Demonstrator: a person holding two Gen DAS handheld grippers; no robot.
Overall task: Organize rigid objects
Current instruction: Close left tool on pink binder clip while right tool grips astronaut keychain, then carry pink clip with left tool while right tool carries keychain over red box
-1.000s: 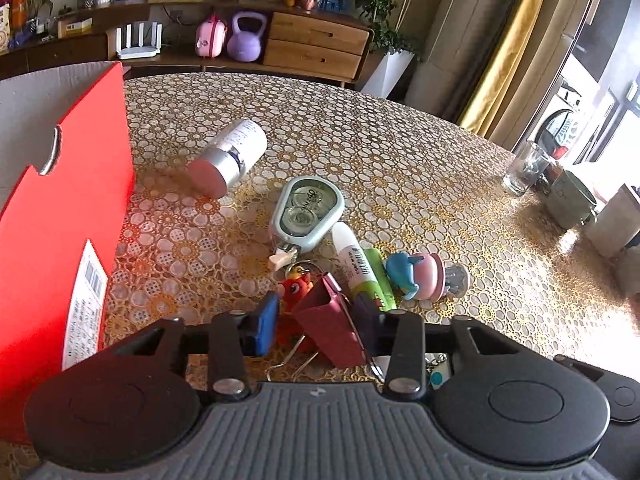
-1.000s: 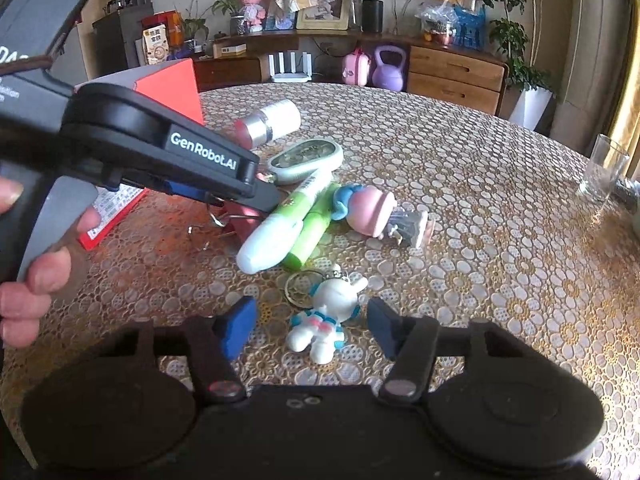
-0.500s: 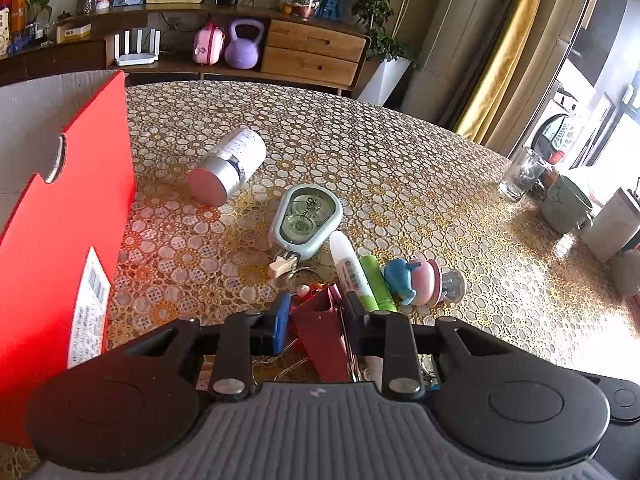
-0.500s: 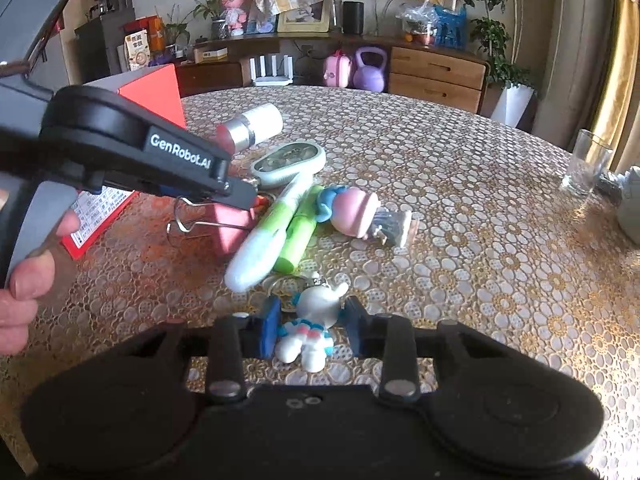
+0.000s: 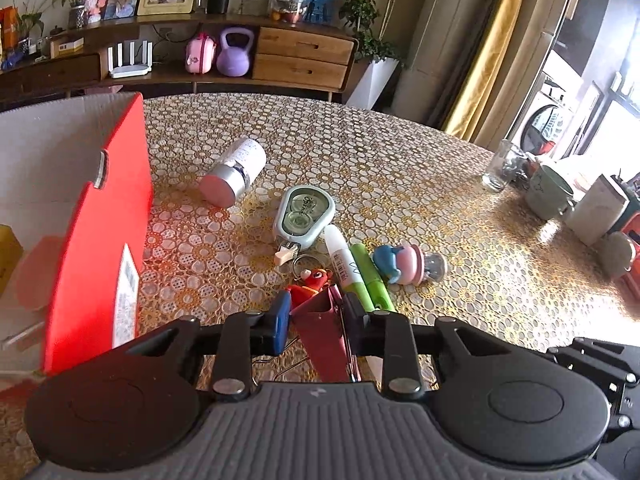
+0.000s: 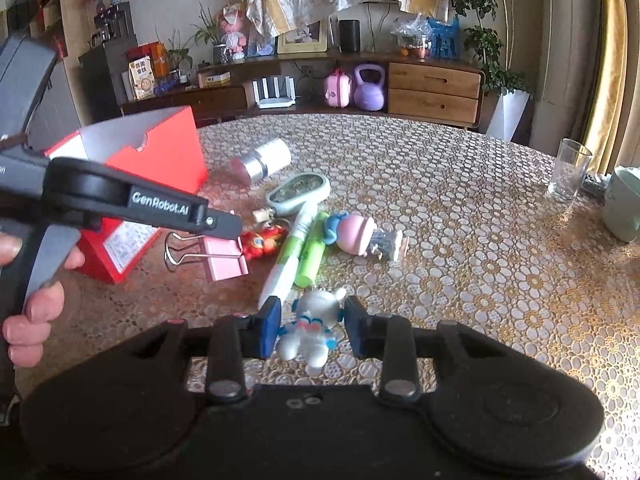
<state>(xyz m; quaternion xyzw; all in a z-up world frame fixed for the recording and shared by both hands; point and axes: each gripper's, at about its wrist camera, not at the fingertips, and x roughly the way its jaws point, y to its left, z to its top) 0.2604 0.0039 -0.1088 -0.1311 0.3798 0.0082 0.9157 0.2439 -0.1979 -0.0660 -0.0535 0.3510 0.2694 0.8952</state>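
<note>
A: Binder clip, pink, sits clamped in your left gripper, clear of the bench, wire handles toward you.

B: And your right gripper?

A: Closed on the white astronaut keychain, pads against its sides.

B: Around them?

A: Just beyond lie a red figure keychain, two markers touching side by side, a correction tape. Red box stands at your left.

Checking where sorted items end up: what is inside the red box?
In the left wrist view, the red box shows a yellow item and a pale translucent item inside. Its front wall covers the rest of the interior.
</note>
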